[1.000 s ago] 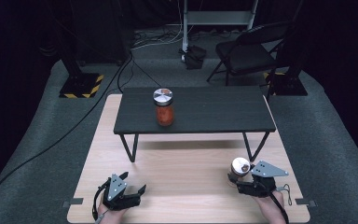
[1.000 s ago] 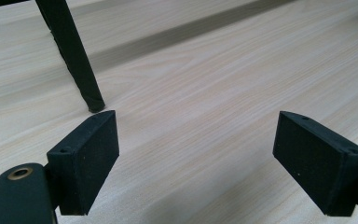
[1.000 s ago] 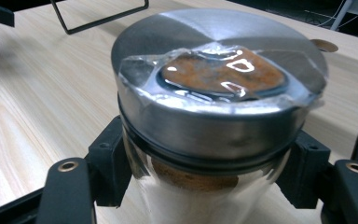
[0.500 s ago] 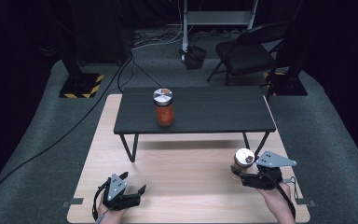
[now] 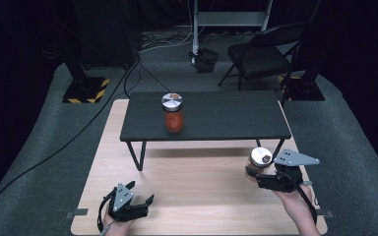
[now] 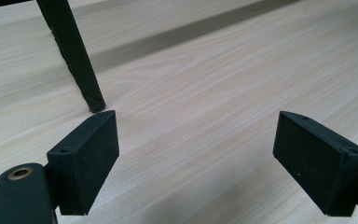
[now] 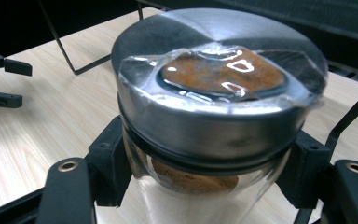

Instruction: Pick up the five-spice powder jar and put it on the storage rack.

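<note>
The high view looks forward and down on the wooden board (image 5: 197, 196) from afar; both gripper views sit low over that same board, looking along their jaws.

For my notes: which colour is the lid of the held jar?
Silver metal lid, clearest in the right gripper view.

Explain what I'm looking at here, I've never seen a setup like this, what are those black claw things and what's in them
A person holds a hand-operated two-jaw gripper in each hand. The high view looks down from above on a pale wooden board with a low black table on it. On that table stands a glass jar of red contents with a silver lid. The other two pictures come from cameras riding on the grippers. The right gripper is closed around a clear glass jar with a metal shaker lid and brown powder, held above the board. The left gripper is open, holding nothing.
</note>
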Tool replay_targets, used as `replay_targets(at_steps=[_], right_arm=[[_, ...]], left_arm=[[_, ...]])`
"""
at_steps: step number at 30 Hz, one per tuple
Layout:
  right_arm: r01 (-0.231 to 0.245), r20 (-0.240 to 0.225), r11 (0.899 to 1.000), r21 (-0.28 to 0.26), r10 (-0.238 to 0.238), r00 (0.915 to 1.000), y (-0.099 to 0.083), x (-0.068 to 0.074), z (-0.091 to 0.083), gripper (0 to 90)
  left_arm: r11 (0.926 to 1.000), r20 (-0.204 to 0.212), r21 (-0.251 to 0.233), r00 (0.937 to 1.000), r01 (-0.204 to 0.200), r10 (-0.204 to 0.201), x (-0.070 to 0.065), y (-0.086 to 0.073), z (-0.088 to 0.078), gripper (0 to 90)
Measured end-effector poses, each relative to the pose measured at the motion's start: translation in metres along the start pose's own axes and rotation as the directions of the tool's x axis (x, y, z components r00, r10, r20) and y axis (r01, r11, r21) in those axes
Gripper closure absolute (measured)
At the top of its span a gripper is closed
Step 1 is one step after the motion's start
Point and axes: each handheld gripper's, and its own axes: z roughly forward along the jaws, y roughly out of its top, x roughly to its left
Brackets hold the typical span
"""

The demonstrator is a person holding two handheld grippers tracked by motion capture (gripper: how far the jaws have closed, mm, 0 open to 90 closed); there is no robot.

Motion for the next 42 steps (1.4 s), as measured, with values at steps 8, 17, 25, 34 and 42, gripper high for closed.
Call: replay_targets(at_steps=[8,17,25,34,42], right_arm=[[-0.004,-0.004,1.000,-0.017,0.004,1.0000,0.015,-0.003,-0.006,30.5],[0.015,0.005,0.999,-0.038,-0.015,0.9999,0.038,-0.004,-0.015,30.5],[0.034,0.013,0.998,-0.051,-0.033,0.9994,0.058,-0.004,-0.019,30.5],[0.025,0.018,0.997,-0.068,-0.024,0.9995,0.078,-0.009,-0.018,30.5],[0.029,0.042,0.997,-0.070,-0.026,0.9988,0.095,-0.011,-0.010,30.5]], left_arm=[[1.0000,0.000,0.000,1.0000,0.001,-0.001,0.000,0.000,0.000,14.2],[1.0000,-0.001,-0.001,1.0000,0.003,-0.003,0.000,0.000,0.000,14.1],[1.0000,0.000,0.002,1.0000,0.004,-0.004,0.000,0.000,0.000,14.1],[1.0000,0.002,0.003,1.0000,0.005,-0.005,0.001,0.001,0.000,14.2],[1.0000,0.002,0.004,1.0000,0.006,-0.006,0.001,0.001,0.000,14.2]])
